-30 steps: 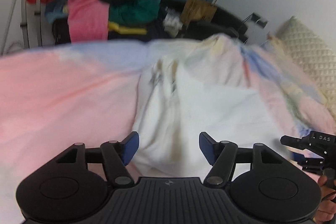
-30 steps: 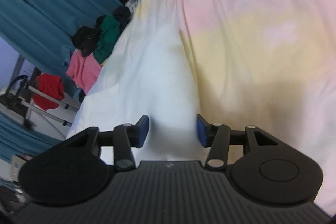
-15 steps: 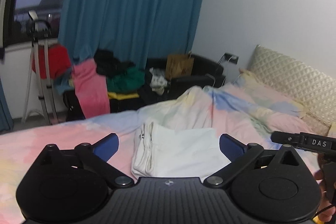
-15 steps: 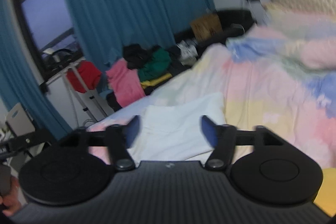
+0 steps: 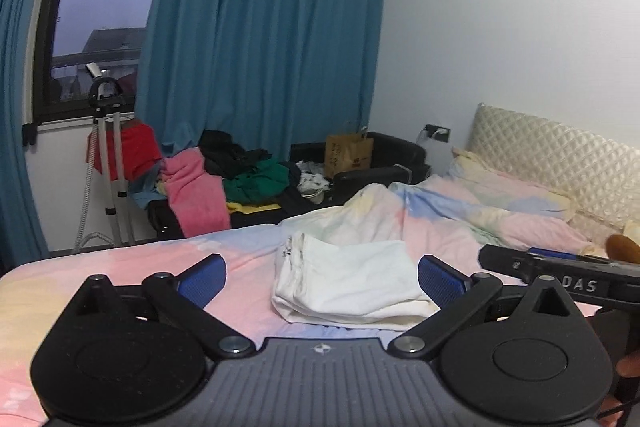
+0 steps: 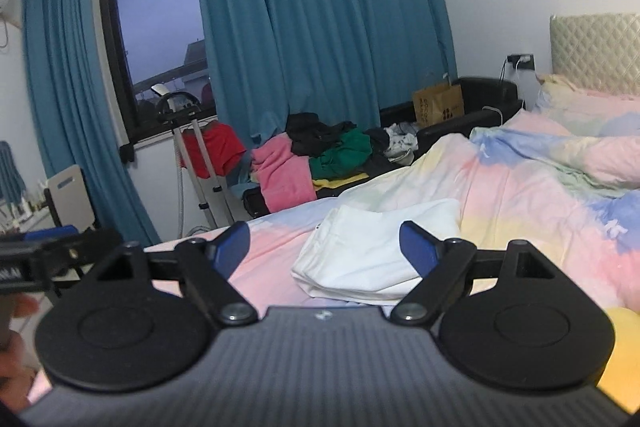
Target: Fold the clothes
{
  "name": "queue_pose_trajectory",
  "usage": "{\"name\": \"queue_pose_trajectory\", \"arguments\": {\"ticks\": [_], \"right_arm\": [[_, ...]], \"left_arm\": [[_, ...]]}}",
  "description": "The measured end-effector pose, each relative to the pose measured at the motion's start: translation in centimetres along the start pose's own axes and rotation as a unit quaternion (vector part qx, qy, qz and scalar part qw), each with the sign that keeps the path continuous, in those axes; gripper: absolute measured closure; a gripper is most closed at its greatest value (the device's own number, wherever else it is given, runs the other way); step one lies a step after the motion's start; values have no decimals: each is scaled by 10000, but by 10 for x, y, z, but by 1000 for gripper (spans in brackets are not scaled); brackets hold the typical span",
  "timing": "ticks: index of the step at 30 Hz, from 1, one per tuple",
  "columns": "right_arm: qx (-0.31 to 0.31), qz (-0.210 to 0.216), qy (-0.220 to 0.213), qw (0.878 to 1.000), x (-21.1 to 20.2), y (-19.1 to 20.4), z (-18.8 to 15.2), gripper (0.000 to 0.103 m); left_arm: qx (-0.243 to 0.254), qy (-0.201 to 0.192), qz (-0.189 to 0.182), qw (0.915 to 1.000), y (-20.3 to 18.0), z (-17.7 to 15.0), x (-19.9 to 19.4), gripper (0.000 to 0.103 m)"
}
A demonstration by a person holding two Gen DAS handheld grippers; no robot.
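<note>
A: Walls and window?
B: White wall [image 5: 500, 27]; dark-framed window [image 5: 100, 27] showing dusk, flanked by teal curtains [image 5: 264, 47].
A: Furniture?
B: Bed [image 5: 460, 227] with pastel cover, quilted headboard [image 5: 560, 151]; black sofa [image 5: 380, 155] below the curtains.

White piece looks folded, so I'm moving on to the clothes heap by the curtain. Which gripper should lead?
Probably the left gripper. The clothes heap lies left of the folded white garment, and the right gripper sits on its far side. Both are open and empty, neither near it.
</note>
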State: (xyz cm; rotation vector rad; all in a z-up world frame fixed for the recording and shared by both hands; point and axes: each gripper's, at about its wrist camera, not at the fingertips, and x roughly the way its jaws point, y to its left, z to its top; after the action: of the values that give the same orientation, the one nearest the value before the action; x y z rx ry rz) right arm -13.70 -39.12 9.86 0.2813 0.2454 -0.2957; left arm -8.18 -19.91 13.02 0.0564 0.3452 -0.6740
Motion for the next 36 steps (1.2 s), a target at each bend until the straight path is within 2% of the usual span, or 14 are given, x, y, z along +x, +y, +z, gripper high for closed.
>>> {"name": "queue_pose_trajectory", "arguments": {"ticks": [5,9,19,22,36], "right_arm": [[-146,-115,-57,9998,-2,10,-30,20],[-159,-181,60,9997,9,13,-53,20],[-449,-498,-259,9974,24,21,-97,20],[-381,-579,-131,9975,27,21,-109,20],[-329,-991,-232,9943,23,18,-119,20]], "left_arm": [[-39,-78,220,9997,10,-26,-9,0],[-76,-151,359,9992,19,-46,-12,0],[-139,-217,553,9981,37,-89,-9,0],[-15,-247,640,9976,37,-96,-9,0],[-264,7,681,9973,46,-116,8,0]]}}
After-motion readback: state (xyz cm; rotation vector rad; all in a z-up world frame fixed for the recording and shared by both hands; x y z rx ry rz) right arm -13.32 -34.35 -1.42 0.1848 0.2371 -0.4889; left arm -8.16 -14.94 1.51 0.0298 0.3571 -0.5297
